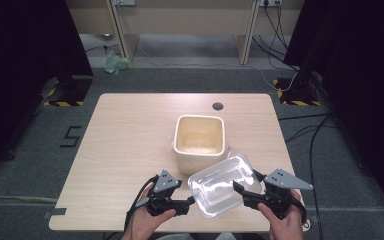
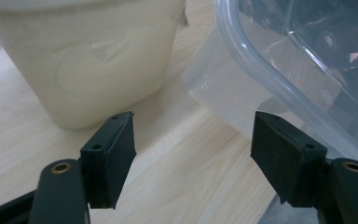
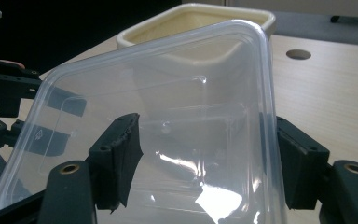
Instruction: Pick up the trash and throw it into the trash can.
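The clear box [image 1: 223,185] blurs much of what lies behind it: in the right gripper view its wall [image 3: 168,135] covers the left gripper [image 3: 9,93] and the lower part of the tub [image 3: 200,23], and its near edge is cut off at the bottom. In the left gripper view only a curved corner of the box [image 2: 279,79] and the tub's front wall [image 2: 93,65] fit in.

The box is transparent plastic, rectangular with rounded corners and a thick rim, tilted up just in front of the cream tub [image 1: 200,142]. The right gripper [image 1: 245,192] has its jaws set wide on either side of the box's rim; whether they press it I cannot tell. The left gripper [image 1: 187,204] is open and empty, jaws beside the box's other edge, in front of the tub.

The table [image 1: 125,145] is pale wood with a cable hole [image 1: 217,106] behind the tub. Beyond it are grey carpet, dark curtains and loose cables.
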Demonstrator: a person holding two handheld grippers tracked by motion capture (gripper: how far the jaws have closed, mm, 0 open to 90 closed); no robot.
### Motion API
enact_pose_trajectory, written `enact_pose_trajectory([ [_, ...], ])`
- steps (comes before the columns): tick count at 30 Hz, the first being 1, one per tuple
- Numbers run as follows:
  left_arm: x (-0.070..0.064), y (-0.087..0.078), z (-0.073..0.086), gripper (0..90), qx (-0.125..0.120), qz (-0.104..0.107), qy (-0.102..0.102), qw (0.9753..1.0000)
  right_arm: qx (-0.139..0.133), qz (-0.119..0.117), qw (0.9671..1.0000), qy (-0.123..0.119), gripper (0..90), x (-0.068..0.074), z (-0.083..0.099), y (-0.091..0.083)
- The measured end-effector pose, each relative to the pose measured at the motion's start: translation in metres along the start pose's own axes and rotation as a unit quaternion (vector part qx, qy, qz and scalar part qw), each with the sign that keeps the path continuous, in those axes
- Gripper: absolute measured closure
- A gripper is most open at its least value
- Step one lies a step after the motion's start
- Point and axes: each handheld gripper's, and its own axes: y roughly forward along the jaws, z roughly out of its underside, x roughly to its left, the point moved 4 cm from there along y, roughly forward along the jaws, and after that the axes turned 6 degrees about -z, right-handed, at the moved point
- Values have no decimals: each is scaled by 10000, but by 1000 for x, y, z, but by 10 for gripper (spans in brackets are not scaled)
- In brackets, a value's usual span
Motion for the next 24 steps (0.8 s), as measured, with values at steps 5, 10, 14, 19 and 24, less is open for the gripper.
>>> enact_pose_trajectory([
  [5, -4, -7, -17, 301, -39, -60, 216, 9997, -65, 64, 9999, -115, 322, 1, -16, -9],
  [10, -6, -10, -33, 301, -78, -65, 324, 9994, -106, 106, 9998, -144, 322, -2, -34, -14],
  [14, -3, -11, -42, 301, -108, -43, 304, 9995, -158, 80, 9997, -180, 324, -7, -46, -13],
  [19, -2, -17, -53, 301, -203, -84, 346, 9992, -194, 86, 9994, -263, 325, -6, -57, -16],
  [24, 3, -20, -65, 300, -258, -161, 360, 9989, -232, 93, 9992, -298, 325, -7, -70, -16],
])
